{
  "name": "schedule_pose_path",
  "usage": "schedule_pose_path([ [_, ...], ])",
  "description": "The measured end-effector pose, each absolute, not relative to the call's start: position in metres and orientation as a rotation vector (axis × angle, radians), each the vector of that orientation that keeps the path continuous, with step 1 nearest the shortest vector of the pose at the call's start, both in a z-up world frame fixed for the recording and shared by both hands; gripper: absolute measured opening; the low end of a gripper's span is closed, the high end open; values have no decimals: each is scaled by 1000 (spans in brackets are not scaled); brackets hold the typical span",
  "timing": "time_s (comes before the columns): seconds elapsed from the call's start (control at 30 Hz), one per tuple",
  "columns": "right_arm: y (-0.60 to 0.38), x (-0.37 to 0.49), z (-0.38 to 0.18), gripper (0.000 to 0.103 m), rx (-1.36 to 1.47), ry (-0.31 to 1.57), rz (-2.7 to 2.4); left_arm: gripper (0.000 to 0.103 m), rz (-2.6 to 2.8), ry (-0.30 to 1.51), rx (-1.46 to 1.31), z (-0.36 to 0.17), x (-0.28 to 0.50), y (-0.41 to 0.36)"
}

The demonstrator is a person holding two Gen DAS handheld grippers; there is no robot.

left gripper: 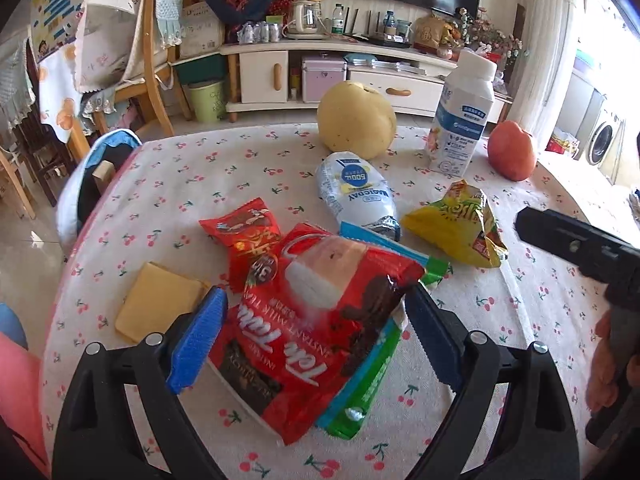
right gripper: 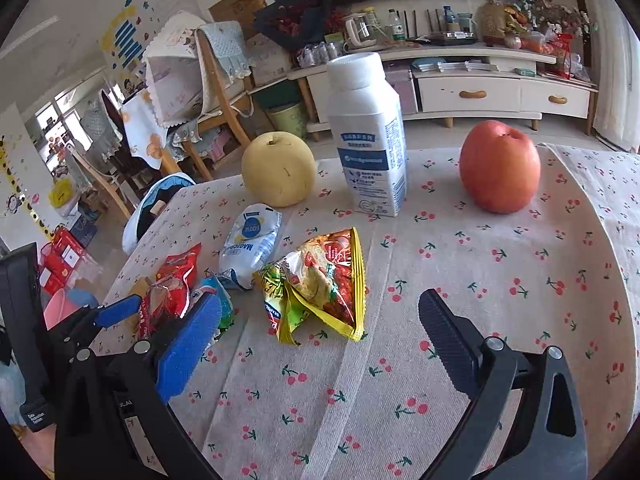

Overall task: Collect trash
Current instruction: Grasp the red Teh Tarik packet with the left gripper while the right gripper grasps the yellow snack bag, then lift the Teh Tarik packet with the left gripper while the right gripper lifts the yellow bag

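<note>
A round table wearing a cherry-print cloth is filling both views, with a white TV cabinet standing beyond it. Taking the upright milk carton as the landmark, a yellow pear is sitting left of it and a red apple right. In front of the carton, a crumpled yellow snack bag is lying; further front-left, a glossy red milk-tea packet is sitting between the left gripper fingers, which are spread either side of it, contact unclear. The right gripper is hovering, fingers apart, holding nothing.
</note>
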State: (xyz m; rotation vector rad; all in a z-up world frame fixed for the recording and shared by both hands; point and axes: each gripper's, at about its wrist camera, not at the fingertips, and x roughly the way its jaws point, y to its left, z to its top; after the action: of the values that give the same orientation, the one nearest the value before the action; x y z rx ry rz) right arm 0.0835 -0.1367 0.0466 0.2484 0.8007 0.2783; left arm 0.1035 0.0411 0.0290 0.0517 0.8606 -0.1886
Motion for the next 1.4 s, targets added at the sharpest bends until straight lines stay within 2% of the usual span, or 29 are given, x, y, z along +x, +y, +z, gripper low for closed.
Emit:
schedule_pose_path([
  [0.07, -135, 91, 42, 96, 238, 811, 282, 90, -200, 865, 40, 27, 107, 41],
  [0.13, -132, 98, 36, 90, 227, 820, 288, 90, -210, 865, 36, 25, 109, 42],
  [0.17, -130, 100, 34, 77, 222, 832, 293, 90, -211, 864, 33, 23, 110, 42],
  [0.2, -128, 103, 32, 71, 214, 847, 291, 90, -212, 863, 29, 22, 111, 42],
  [0.27, -127, 104, 28, 71, 212, 857, 293, 86, -217, 858, 22, 20, 111, 41],
  [0.3, -127, 104, 26, 69, 214, 862, 296, 81, -221, 855, 22, 19, 111, 40],
  [0.5, -130, 100, 24, 53, 220, 855, 293, 66, -221, 836, 3, 21, 107, 38],
  [0.63, -133, 96, 26, 47, 227, 852, 295, 63, -215, 829, 1, 22, 100, 36],
  [0.8, -134, 87, 30, 34, 234, 847, 297, 61, -217, 824, -33, 24, 85, 39],
  [0.9, -134, 79, 34, 30, 238, 843, 302, 60, -228, 823, -56, 25, 73, 41],
  [1.4, -154, 31, 53, 25, 325, 818, 299, 60, -241, 824, -150, 31, 10, 66],
])
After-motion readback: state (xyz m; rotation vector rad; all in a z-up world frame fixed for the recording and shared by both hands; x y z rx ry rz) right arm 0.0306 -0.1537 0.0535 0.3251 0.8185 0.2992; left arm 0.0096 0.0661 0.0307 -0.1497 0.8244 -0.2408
